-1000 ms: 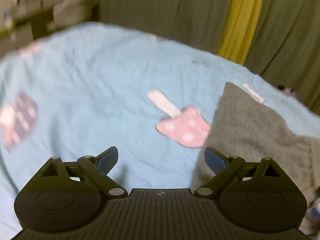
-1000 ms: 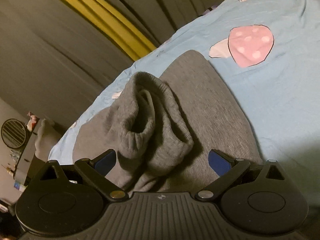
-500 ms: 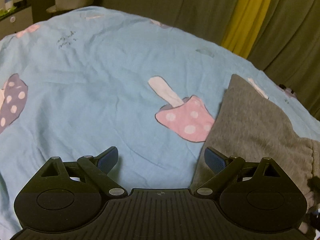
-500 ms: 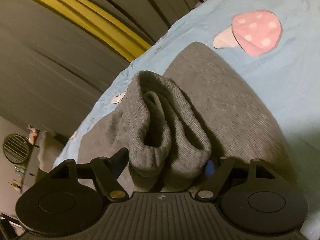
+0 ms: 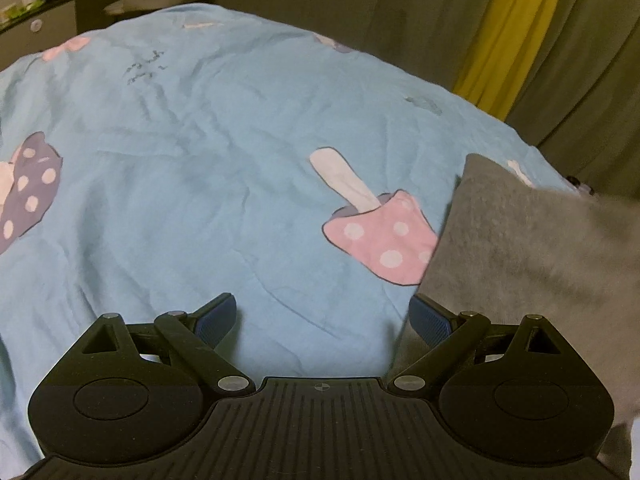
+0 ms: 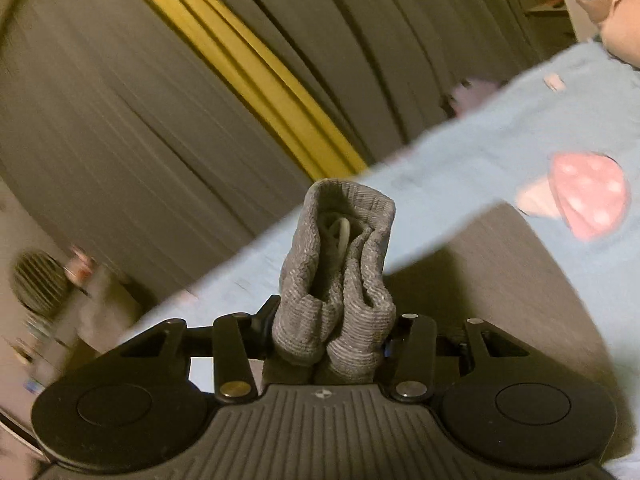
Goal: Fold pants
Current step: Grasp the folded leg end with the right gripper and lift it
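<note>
From my left wrist view, my left gripper (image 5: pixel 322 318) hangs spread wide over the blue bedsheet (image 5: pixel 192 184) with nothing between its fingers; the grey pants (image 5: pixel 520 248) lie along the bed's right edge, just beside a pink mushroom print (image 5: pixel 380 240), their near part blurred. From my right wrist view, my right gripper (image 6: pixel 326 338) is closing, its jaws pinching a bunched ribbed cuff (image 6: pixel 340 264) of the pants, apparently raised off the sheet, curtains (image 6: pixel 160 80) behind.

You face grey-green curtains (image 5: pixel 400 20) with a yellow strip (image 5: pixel 516 32); dim light, a blue mushroom-print bedsheet (image 5: pixel 200 152) below.
</note>
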`<state>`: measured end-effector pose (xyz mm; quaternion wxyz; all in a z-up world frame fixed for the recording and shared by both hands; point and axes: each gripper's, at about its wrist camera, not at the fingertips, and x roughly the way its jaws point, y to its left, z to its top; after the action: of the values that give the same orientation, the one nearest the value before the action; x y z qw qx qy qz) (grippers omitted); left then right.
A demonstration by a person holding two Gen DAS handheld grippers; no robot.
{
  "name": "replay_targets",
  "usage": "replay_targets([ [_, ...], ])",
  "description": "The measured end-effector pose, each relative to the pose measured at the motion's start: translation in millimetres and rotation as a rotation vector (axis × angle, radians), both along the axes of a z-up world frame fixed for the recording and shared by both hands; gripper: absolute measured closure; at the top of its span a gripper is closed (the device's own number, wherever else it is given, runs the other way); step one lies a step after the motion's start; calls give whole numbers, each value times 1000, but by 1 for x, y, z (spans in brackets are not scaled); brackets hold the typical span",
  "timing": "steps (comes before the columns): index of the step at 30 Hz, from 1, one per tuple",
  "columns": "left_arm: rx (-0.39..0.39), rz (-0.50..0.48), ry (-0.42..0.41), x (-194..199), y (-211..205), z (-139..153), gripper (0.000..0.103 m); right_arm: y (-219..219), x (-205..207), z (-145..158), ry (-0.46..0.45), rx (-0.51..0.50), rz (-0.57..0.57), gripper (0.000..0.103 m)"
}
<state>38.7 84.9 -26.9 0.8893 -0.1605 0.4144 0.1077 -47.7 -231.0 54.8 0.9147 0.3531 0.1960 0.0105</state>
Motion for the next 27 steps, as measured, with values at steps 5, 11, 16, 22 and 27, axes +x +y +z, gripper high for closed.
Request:
replay_targets([
  [5,-15,3,-12,-2,2,0,6,-34,-34,-8,-111,183,-79,58],
  [11,2,-36,4,1,-4,-2,6,-58,-35,-99,321,-24,-249,58],
  [16,7,-45,13,3,-7,-2,6,-60,-36,-87,240,-25,-218,58],
  [22,16,-53,9,2,-8,-2,6,-63,-42,-72,76,24,-152,58],
  [27,33,-63,25,4,-12,-3,6,-74,-32,-93,329,-119,-242,35],
])
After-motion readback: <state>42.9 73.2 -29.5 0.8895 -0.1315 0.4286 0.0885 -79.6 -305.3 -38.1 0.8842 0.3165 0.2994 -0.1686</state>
